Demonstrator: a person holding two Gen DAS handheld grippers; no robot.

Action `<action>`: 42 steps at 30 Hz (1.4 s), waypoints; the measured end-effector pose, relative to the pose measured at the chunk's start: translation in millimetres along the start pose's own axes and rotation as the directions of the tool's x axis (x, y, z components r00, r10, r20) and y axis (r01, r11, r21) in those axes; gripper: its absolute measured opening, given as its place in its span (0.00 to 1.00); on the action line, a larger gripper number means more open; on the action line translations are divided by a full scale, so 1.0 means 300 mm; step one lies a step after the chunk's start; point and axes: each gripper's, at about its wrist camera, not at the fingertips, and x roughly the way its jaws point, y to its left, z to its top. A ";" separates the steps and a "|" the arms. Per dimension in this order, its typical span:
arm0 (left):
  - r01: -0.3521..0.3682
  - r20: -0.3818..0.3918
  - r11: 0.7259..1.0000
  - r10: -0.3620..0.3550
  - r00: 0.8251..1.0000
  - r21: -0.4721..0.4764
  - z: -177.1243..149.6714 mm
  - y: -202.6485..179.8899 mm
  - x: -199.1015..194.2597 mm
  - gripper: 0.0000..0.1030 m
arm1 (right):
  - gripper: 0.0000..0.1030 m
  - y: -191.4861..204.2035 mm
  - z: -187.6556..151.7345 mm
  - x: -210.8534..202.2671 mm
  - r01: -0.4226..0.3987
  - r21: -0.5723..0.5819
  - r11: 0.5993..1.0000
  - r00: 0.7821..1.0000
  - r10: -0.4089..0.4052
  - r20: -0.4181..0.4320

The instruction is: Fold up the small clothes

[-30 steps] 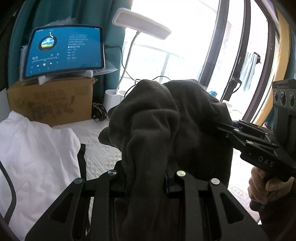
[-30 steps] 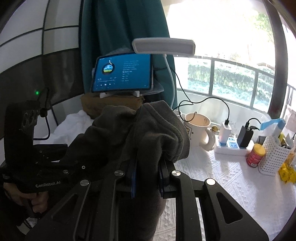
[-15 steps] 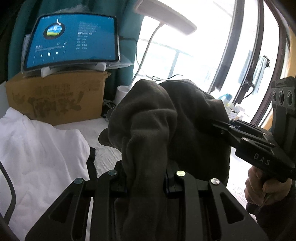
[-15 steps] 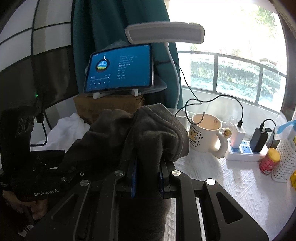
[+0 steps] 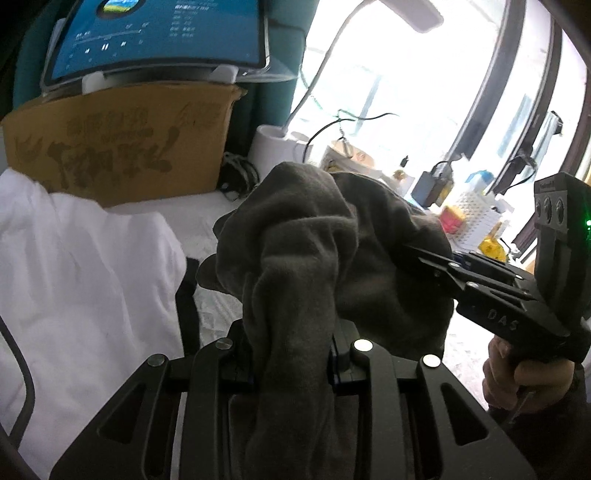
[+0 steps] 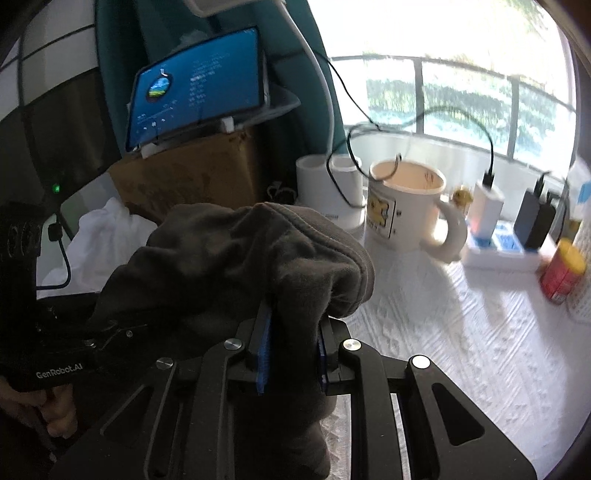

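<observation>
A dark grey garment [image 5: 314, 251] hangs bunched in the air between both grippers, above the white patterned tablecloth [image 6: 443, 325]. My left gripper [image 5: 293, 354] is shut on a thick fold of it. My right gripper [image 6: 293, 343] is shut on another fold of the grey garment [image 6: 236, 266]. In the left wrist view the right gripper [image 5: 417, 254] reaches into the cloth from the right, held by a hand [image 5: 524, 373]. In the right wrist view the left gripper's body [image 6: 55, 343] shows at the left; its fingertips are buried in cloth.
White clothes [image 5: 74, 266] lie at the left. A cardboard box [image 5: 118, 140] carries a lit tablet [image 5: 159, 33]. Behind are a lamp base [image 6: 328, 184], a big mug [image 6: 402, 206], a power strip [image 6: 498, 247], a red jar [image 6: 561, 269] and a white basket [image 5: 476, 218].
Both grippers have moved forward and down toward the table with the grey garment still clamped; the box, tablet and mug loom closer and higher in view.
</observation>
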 end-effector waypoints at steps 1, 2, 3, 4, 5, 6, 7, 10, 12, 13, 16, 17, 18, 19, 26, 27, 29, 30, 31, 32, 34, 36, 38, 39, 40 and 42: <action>-0.007 -0.008 1.000 0.007 1.000 -0.003 -0.001 0.002 0.007 0.26 | 0.20 -0.008 -0.003 0.010 -0.009 0.016 1.000 1.000 0.010 -0.013; -0.014 -0.014 1.000 0.013 1.000 -0.006 0.000 0.006 0.015 0.27 | 0.22 -0.015 -0.007 0.020 -0.012 0.028 1.000 1.000 0.013 -0.027; -0.025 -0.021 1.000 0.025 0.999 -0.008 -0.002 0.008 0.023 0.27 | 0.22 -0.021 -0.012 0.033 -0.002 0.036 0.999 0.999 0.003 -0.041; -0.038 -0.028 0.999 0.038 0.999 -0.011 -0.004 0.012 0.031 0.28 | 0.23 -0.025 -0.016 0.039 0.009 0.038 0.999 0.999 -0.007 -0.049; -0.047 -0.035 0.999 0.046 0.998 -0.016 -0.004 0.018 0.040 0.28 | 0.23 -0.033 -0.020 0.048 0.027 0.042 0.999 0.998 -0.025 -0.060; -0.058 -0.045 0.998 0.057 0.997 -0.025 -0.006 0.027 0.050 0.29 | 0.23 -0.041 -0.026 0.055 0.043 0.048 0.998 0.997 -0.039 -0.070; -0.068 -0.057 0.997 0.066 0.996 -0.036 -0.010 0.036 0.060 0.30 | 0.23 -0.057 -0.031 0.064 0.056 0.065 0.996 0.995 -0.051 -0.081; -0.064 -0.077 0.996 0.059 0.995 -0.067 -0.015 0.056 0.075 0.32 | 0.23 -0.126 -0.053 0.094 0.071 0.151 0.986 0.991 -0.053 -0.122; -0.084 -0.080 0.994 0.079 0.994 -0.064 -0.016 0.055 0.076 0.37 | 0.23 -0.155 -0.063 0.103 0.062 0.188 0.980 0.990 -0.036 -0.137; -0.090 -0.079 0.994 0.084 0.993 -0.065 -0.015 0.054 0.074 0.38 | 0.23 -0.161 -0.067 0.105 0.062 0.194 0.979 0.990 -0.035 -0.140; -0.096 -0.076 0.992 0.090 0.993 -0.077 -0.012 0.063 0.061 0.40 | 0.23 -0.158 -0.073 0.098 0.066 0.181 0.981 0.990 -0.041 -0.138; -0.101 -0.074 0.991 0.095 0.993 -0.085 -0.010 0.067 0.054 0.41 | 0.23 -0.156 -0.073 0.095 0.068 0.177 0.982 0.990 -0.044 -0.137; -0.109 -0.073 0.990 0.103 0.992 -0.089 -0.009 0.071 0.047 0.42 | 0.23 -0.155 -0.072 0.090 0.070 0.175 0.982 0.990 -0.046 -0.136; -0.122 -0.068 0.989 0.116 0.991 -0.088 -0.007 0.069 0.033 0.42 | 0.23 -0.157 -0.075 0.084 0.072 0.177 0.982 0.989 -0.048 -0.137; -0.168 -0.002 0.983 0.168 0.986 -0.072 0.007 0.035 -0.047 0.46 | 0.28 -0.153 -0.087 0.060 0.106 0.167 0.980 0.986 -0.082 -0.147; -0.176 0.009 0.982 0.177 0.984 -0.072 0.007 0.034 -0.057 0.54 | 0.28 -0.151 -0.088 0.053 0.108 0.167 0.980 0.986 -0.084 -0.146; -0.183 0.033 0.980 0.187 0.982 -0.080 0.006 0.030 -0.082 0.64 | 0.28 -0.148 -0.092 0.035 0.113 0.163 0.980 0.986 -0.090 -0.142; -0.190 0.044 0.978 0.194 0.980 -0.085 0.003 0.026 -0.097 0.66 | 0.28 -0.147 -0.096 0.027 0.118 0.161 0.980 0.985 -0.095 -0.141; -0.194 0.051 0.977 0.199 0.979 -0.086 0.002 0.021 -0.106 0.66 | 0.28 -0.145 -0.102 0.017 0.128 0.159 0.979 0.984 -0.106 -0.140; -0.198 0.060 0.977 0.204 0.977 -0.084 -0.001 0.013 -0.117 0.66 | 0.29 -0.145 -0.108 0.009 0.135 0.156 0.978 0.984 -0.114 -0.140; -0.193 0.070 0.978 0.198 0.978 -0.083 -0.008 -0.002 -0.133 0.67 | 0.30 -0.144 -0.126 -0.009 0.141 0.155 0.978 0.983 -0.119 -0.143; -0.178 0.069 0.980 0.184 0.980 -0.083 -0.018 -0.020 -0.146 0.72 | 0.32 -0.142 -0.139 -0.027 0.139 0.155 0.978 0.983 -0.116 -0.144; -0.168 0.075 0.983 0.174 0.982 -0.074 -0.031 -0.043 -0.160 0.75 | 0.35 -0.137 -0.152 -0.051 0.141 0.151 0.978 0.983 -0.120 -0.141; -0.163 0.079 0.984 0.168 0.983 -0.068 -0.036 -0.056 -0.165 0.75 | 0.35 -0.136 -0.157 -0.066 0.141 0.150 0.979 0.983 -0.120 -0.139; -0.156 0.079 0.986 0.160 0.984 -0.060 -0.041 -0.072 -0.169 0.75 | 0.35 -0.133 -0.162 -0.083 0.141 0.148 0.979 0.984 -0.121 -0.134; -0.142 0.075 0.989 0.145 0.987 -0.048 -0.052 -0.102 -0.173 0.75 | 0.36 -0.128 -0.170 -0.111 0.144 0.145 0.979 0.984 -0.126 -0.126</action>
